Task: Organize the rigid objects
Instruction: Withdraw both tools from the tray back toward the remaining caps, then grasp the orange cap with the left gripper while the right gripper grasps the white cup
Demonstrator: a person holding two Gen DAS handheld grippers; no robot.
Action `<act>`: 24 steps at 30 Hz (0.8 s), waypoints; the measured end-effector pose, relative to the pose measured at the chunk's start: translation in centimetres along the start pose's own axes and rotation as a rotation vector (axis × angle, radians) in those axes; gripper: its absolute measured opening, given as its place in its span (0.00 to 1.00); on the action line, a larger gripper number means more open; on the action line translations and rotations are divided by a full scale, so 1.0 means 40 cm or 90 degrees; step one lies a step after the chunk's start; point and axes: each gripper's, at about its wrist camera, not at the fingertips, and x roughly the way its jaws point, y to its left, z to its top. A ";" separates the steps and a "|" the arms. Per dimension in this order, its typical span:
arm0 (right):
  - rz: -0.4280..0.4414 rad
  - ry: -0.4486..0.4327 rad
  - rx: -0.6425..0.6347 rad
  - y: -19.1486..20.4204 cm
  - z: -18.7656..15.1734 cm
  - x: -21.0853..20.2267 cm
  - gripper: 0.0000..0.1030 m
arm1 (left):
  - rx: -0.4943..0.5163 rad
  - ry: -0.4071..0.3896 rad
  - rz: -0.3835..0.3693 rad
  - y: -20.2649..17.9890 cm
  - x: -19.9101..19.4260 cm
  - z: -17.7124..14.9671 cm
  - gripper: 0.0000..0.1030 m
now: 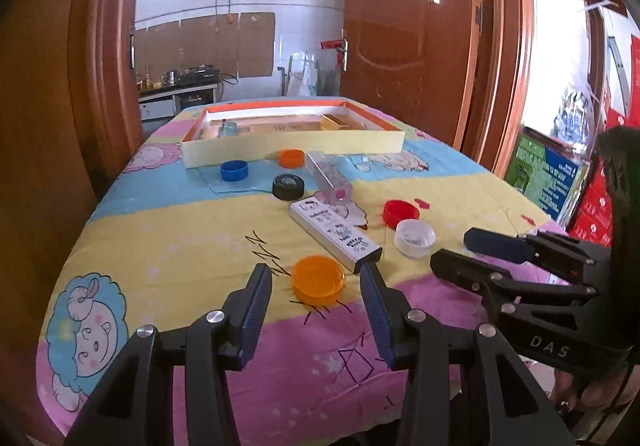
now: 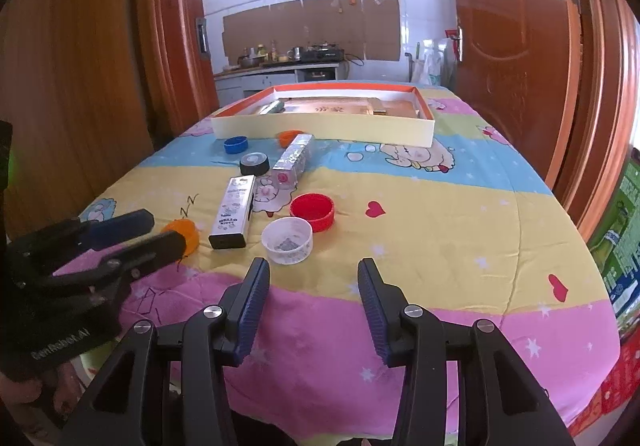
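Note:
On the patterned cloth lie several caps and two small boxes. My left gripper is open, and a wide orange lid lies just ahead of its tips, clear of both pads. My right gripper is also open and holds nothing, with a white cap lying just beyond its tips. Past the white cap sit a red cap and a Hello Kitty box. Farther off are a clear box, a black cap, a blue cap and a small orange cap.
A shallow cream tray with an orange rim stands at the table's far end, with flat boxes inside. Wooden doors flank the table on both sides. The two grippers hover side by side over the near pink edge of the cloth.

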 end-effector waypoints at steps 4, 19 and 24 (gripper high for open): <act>0.006 0.003 0.003 -0.002 -0.001 0.004 0.46 | 0.004 0.018 0.006 -0.001 0.025 -0.002 0.45; 0.029 0.003 -0.004 0.008 0.010 0.038 0.46 | -0.017 0.002 -0.015 0.036 0.034 -0.008 0.29; 0.031 0.002 -0.014 0.019 0.024 0.064 0.39 | -0.016 0.003 -0.012 0.038 0.032 -0.008 0.29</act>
